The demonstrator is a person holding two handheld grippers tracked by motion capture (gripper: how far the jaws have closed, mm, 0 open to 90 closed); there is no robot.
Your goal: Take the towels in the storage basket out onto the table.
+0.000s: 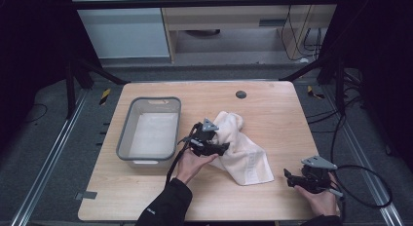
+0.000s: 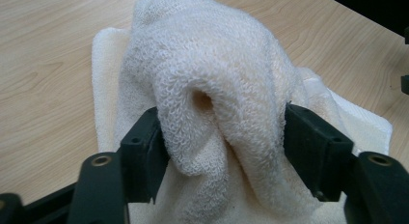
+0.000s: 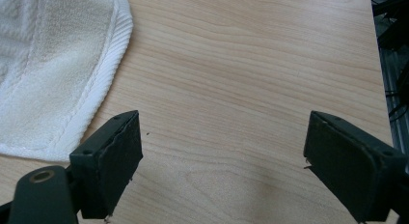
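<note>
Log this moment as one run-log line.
left gripper: shut on towel fold | right gripper: open over bare table | grey bin: left of towel

The left gripper (image 1: 210,138) sits near the table's middle, its jaws pointing toward 2 o'clock and pressed from both sides on a raised fold of the towel (image 2: 212,79). The left hand (image 1: 191,165) holds it from 7 o'clock, dark sleeve (image 1: 163,209) trailing to the bottom edge. The right gripper (image 1: 288,177), at 4 o'clock, points toward 9 o'clock with jaws spread wide over bare wood, held by the right hand (image 1: 321,199).
</note>
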